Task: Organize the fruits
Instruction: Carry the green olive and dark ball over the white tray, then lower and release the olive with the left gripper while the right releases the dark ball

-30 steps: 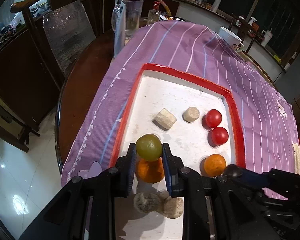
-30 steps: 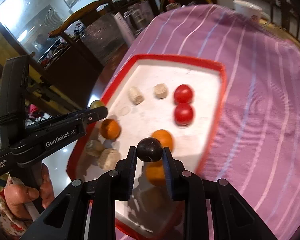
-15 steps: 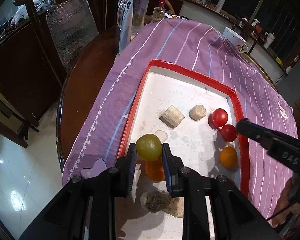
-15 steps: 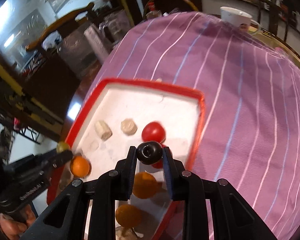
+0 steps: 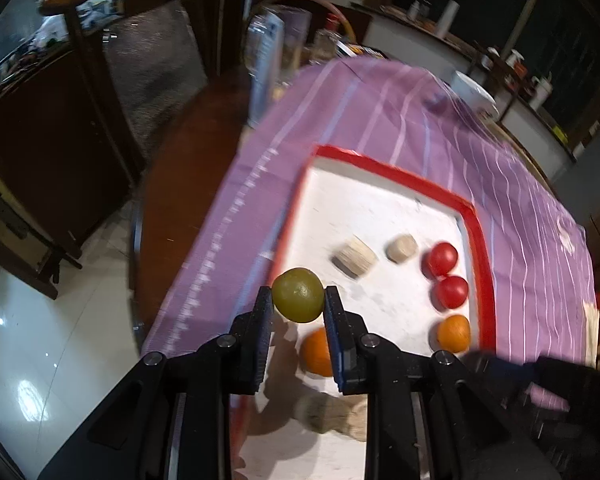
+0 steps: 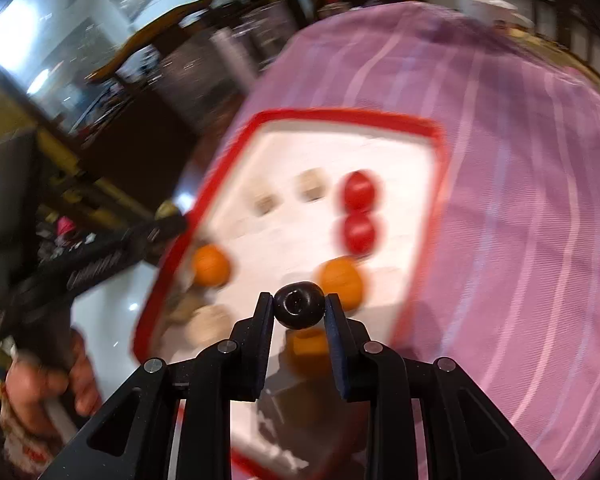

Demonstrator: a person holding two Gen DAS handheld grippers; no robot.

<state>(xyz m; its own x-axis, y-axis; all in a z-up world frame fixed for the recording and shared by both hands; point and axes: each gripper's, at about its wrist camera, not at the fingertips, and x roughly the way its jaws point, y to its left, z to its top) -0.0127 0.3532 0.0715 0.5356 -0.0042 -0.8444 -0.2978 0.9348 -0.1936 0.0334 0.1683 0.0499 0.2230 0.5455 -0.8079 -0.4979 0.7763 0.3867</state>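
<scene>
My left gripper (image 5: 298,300) is clamped on a green fruit (image 5: 298,294), which sits at the very tips of the fingers, low in the centre of the left wrist frame, held above the left edge of the red-rimmed tray (image 5: 480,232). Directly below the fruit, partly hidden behind my right finger, an orange (image 5: 315,354) lies on the white tray floor. At the lower right of the tray a second orange (image 5: 454,333) sits just under two red tomatoes (image 5: 444,260), and two pale cylinders (image 5: 356,258) lie left of those.

My right gripper (image 6: 299,311) pinches a small dark round fruit (image 6: 299,310) between its tips, low in the centre of the right wrist frame, over the near end of the tray (image 6: 436,136). An orange (image 6: 342,282) lies just beyond it to the right, another (image 6: 210,266) at the tray's left edge. That view is blurred.
</scene>
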